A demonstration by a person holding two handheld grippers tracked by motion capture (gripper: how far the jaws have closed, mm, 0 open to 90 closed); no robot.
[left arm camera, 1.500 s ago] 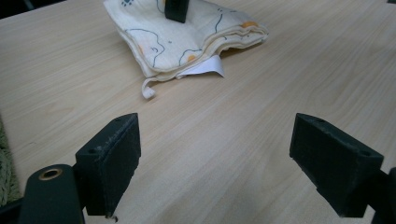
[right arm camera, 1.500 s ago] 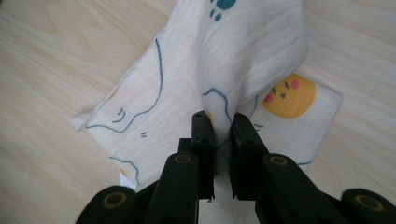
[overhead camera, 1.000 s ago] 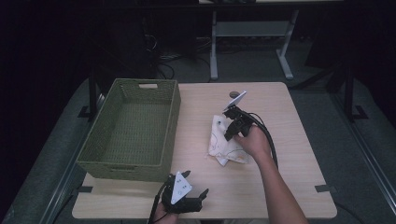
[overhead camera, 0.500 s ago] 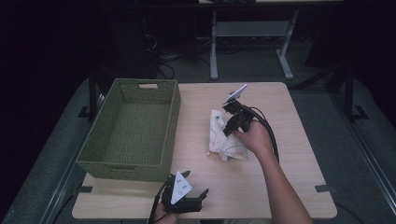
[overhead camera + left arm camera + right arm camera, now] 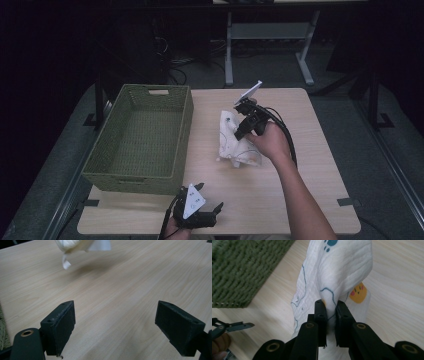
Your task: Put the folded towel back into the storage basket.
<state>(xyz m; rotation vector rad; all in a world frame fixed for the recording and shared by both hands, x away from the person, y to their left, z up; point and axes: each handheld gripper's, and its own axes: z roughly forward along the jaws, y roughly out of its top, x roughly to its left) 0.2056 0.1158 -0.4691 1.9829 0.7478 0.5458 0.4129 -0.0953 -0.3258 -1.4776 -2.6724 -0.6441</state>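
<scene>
While the right gripper [image 5: 329, 315] pinches the white printed cloth [image 5: 234, 142] at table centre, transfer is not yet done: the green basket [image 5: 107, 172], at 9 o'clock, holds nothing. The left gripper [image 5: 122, 327] idles, jaws spread.

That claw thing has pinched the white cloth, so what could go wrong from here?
The right gripper is shut on just a small fold of the cloth, so the fabric might slip out when lifted. Most of the cloth hangs loose below, so it could drag over the table or catch on the rim of the green basket if carried that way. The left gripper rests open near the table's front edge, too far off to help quickly.
</scene>
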